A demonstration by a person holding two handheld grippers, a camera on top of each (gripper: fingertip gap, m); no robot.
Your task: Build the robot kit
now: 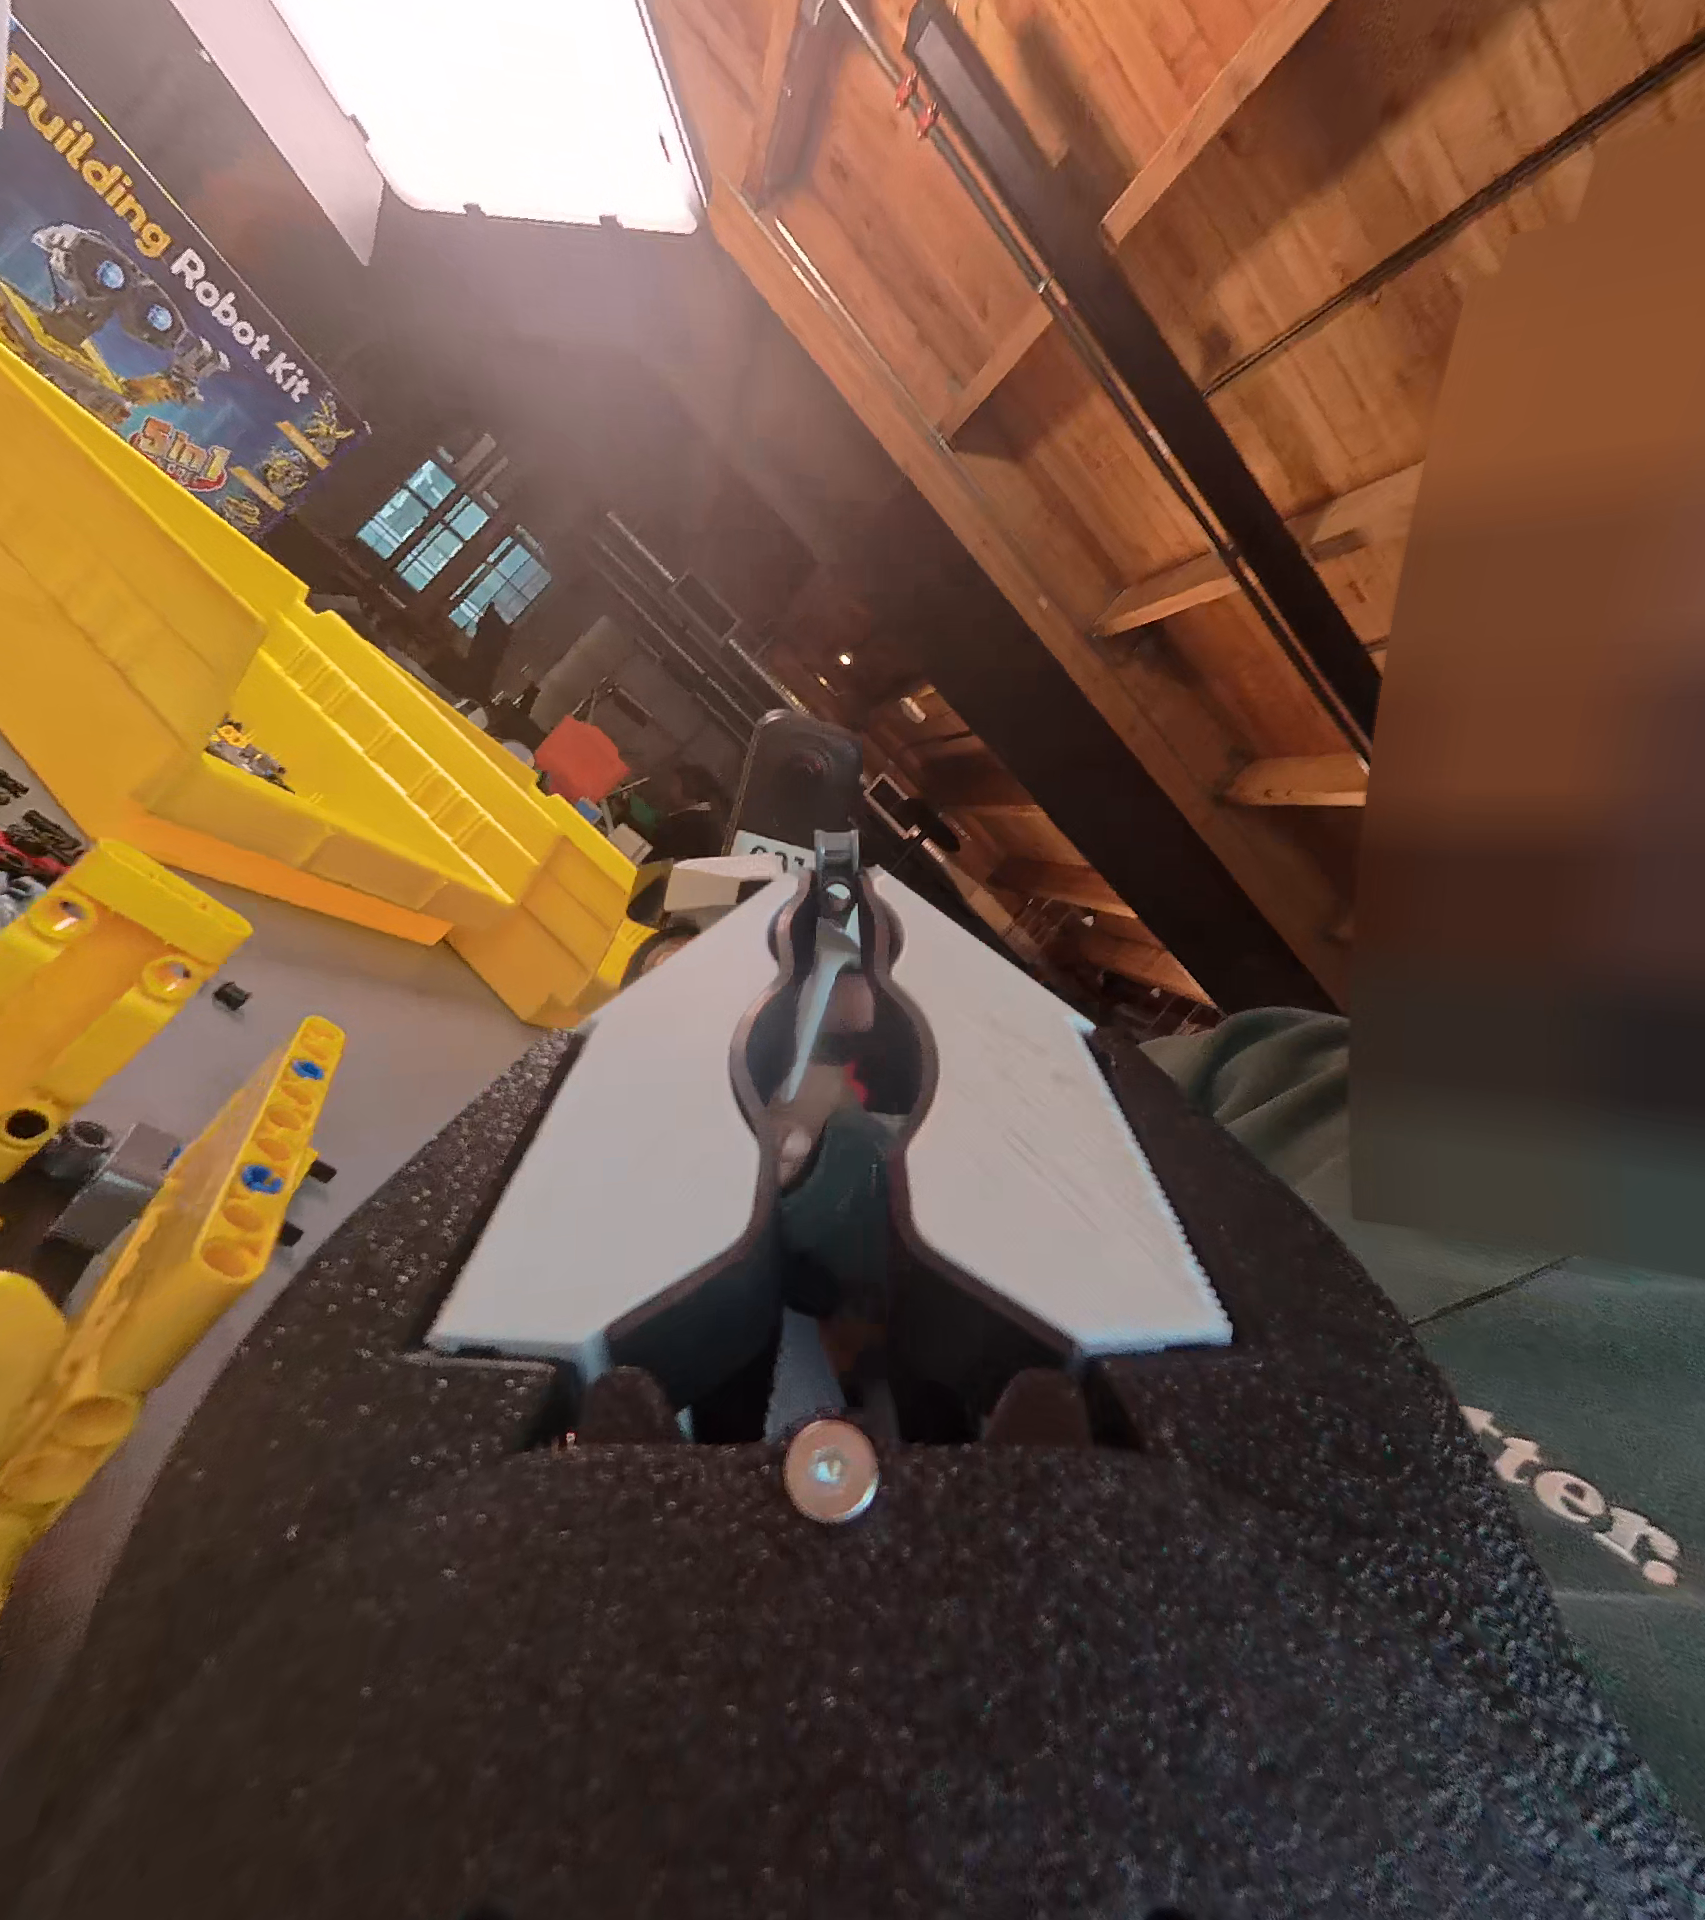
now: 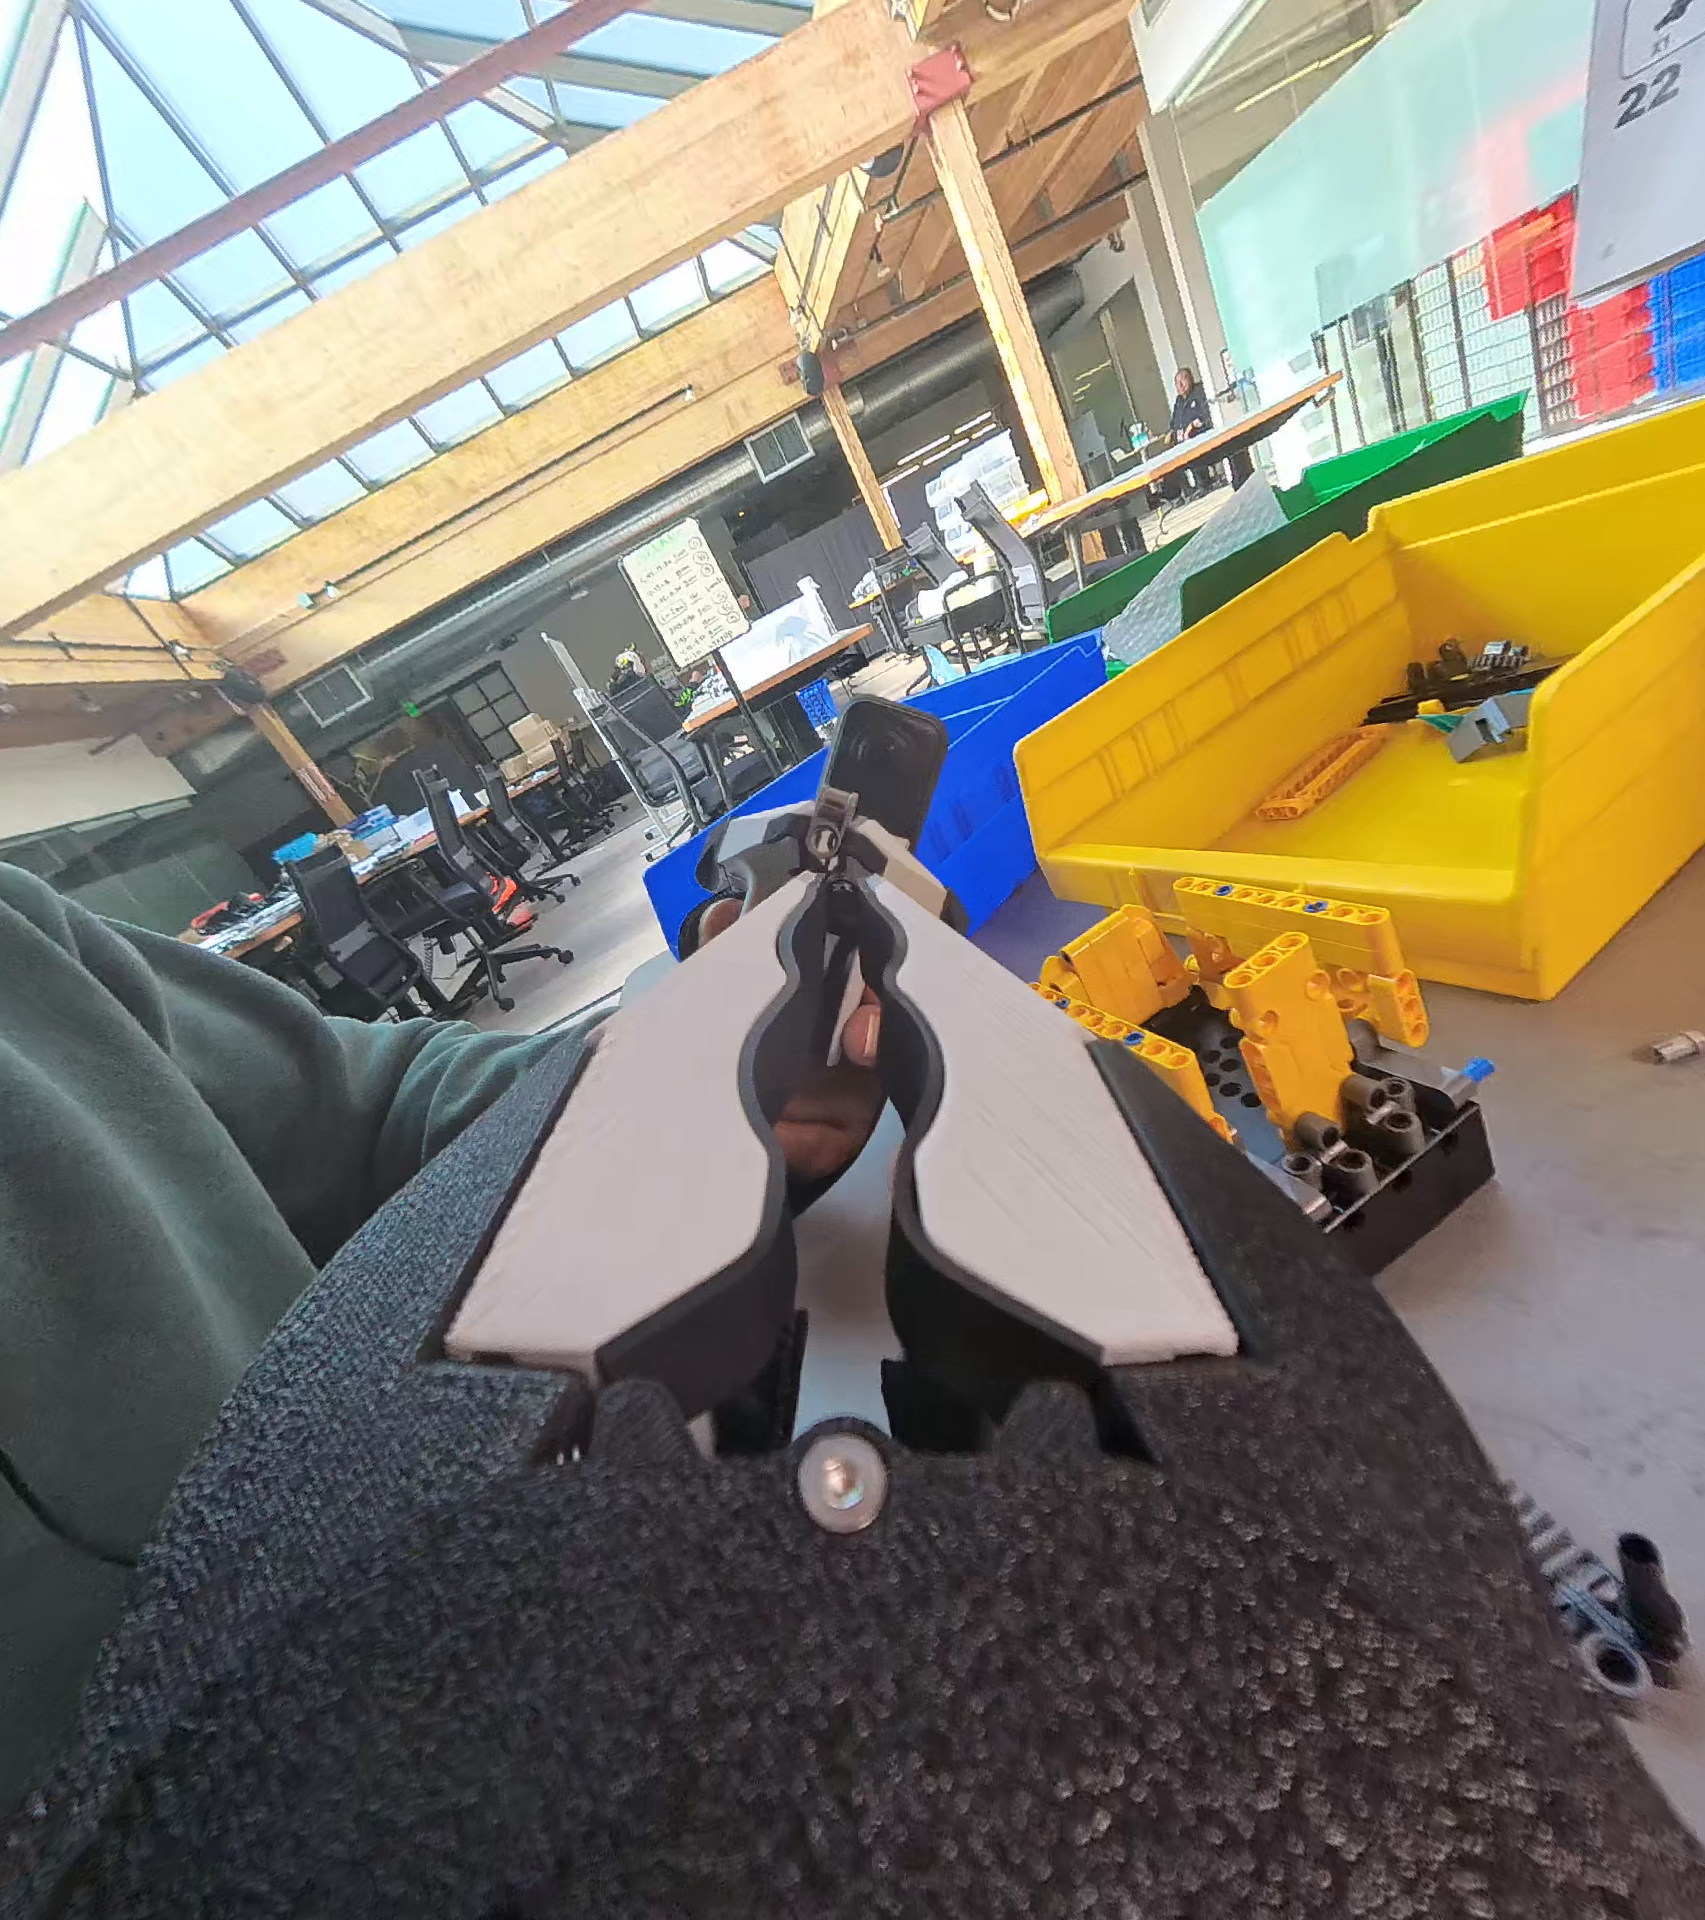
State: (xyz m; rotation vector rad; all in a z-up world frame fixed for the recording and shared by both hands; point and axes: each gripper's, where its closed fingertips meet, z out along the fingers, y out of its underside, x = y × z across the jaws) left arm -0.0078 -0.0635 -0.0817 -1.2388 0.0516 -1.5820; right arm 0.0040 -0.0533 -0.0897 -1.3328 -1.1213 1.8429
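Note:
My left gripper [image 1: 835,906] and my right gripper [image 2: 830,881] are held up in the air, tip to tip. Both sets of jaws are closed. A small grey connector part [image 1: 835,854] with a round hole sticks out of the left tips. It also shows in the right wrist view [image 2: 829,826], at the right tips. I cannot tell whether it is one part or two joined parts. Each view shows the other gripper's camera just beyond the part: the right gripper's [image 1: 808,771] and the left gripper's [image 2: 881,764]. A hand shows through the gap between the right fingers.
A partly built yellow and black model [image 2: 1295,1039] stands on the grey table before a yellow bin [image 2: 1118,821] and a blue bin [image 2: 993,790]. Loose black pins [image 2: 1622,1621] lie around. Yellow beams [image 1: 245,1174], another yellow bin [image 1: 204,644] and a kit box [image 1: 100,291] are on the left. A green sleeve [image 2: 100,1091] is close. Both grippers' tips are close together, under 4 cm apart.

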